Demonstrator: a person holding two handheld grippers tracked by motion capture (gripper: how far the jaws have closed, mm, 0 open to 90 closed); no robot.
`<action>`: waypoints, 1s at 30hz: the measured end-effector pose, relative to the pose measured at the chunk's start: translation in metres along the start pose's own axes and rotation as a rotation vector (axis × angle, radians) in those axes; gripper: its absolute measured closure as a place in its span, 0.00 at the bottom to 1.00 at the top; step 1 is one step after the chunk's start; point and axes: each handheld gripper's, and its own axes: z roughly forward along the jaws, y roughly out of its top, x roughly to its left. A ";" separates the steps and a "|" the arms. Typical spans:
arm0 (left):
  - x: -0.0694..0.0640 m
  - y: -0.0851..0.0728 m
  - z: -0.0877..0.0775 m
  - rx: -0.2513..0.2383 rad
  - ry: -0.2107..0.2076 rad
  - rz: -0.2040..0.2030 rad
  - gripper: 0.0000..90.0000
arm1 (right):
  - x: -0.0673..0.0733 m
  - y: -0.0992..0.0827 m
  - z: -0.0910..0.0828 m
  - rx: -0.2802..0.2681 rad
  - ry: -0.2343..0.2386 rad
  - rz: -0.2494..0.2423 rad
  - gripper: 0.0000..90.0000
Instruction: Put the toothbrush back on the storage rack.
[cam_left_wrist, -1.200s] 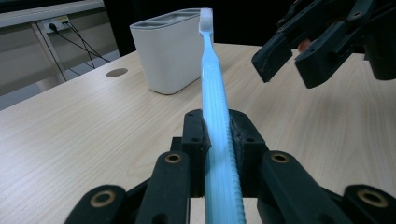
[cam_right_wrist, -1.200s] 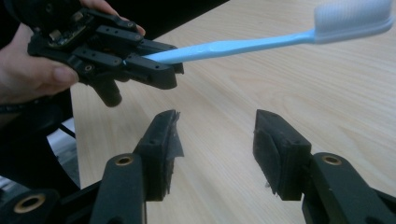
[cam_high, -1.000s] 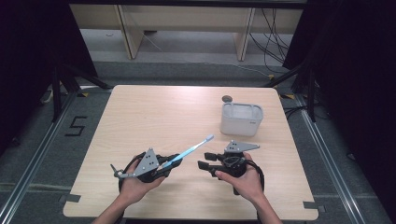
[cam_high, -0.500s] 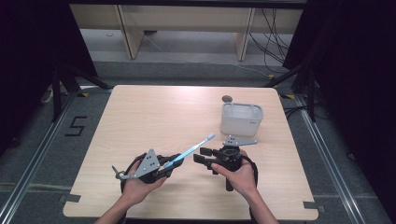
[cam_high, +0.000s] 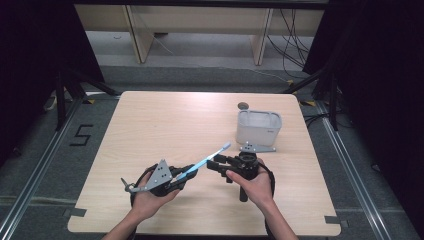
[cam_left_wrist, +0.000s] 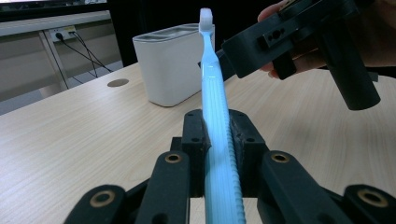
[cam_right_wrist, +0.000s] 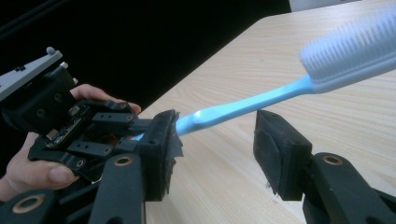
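A light blue toothbrush (cam_high: 207, 159) with a white bristle head sticks up and to the right out of my left gripper (cam_high: 186, 172), which is shut on its handle near the table's front. In the left gripper view the toothbrush (cam_left_wrist: 212, 79) runs straight up from between the two pads (cam_left_wrist: 194, 133). My right gripper (cam_high: 214, 165) points left at the brush. In the right gripper view it (cam_right_wrist: 215, 135) stands open, the toothbrush's neck (cam_right_wrist: 243, 105) crossing just above the gap, touching neither pad. A white rectangular container (cam_high: 258, 127) stands behind the right hand.
A round grommet hole (cam_high: 243, 105) sits in the wooden table (cam_high: 150, 120) behind the container. Bare tabletop lies to the left and back. Metal rails run along the floor at both sides, with a "5" marked (cam_high: 80, 135) at the left.
My right gripper has moved left, away from the container and up to the toothbrush, so its open jaws now flank the neck. The left gripper and toothbrush have stayed put.
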 end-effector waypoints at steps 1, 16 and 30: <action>0.000 0.000 0.000 -0.001 0.000 -0.001 0.86 | -0.001 0.001 0.000 -0.014 -0.005 -0.016 0.56; -0.001 -0.001 0.002 -0.008 0.014 -0.019 0.86 | 0.000 0.005 0.003 -0.017 0.004 0.057 0.58; -0.004 -0.002 0.006 -0.001 0.025 -0.010 0.86 | -0.007 0.009 0.003 -0.069 0.012 0.081 0.70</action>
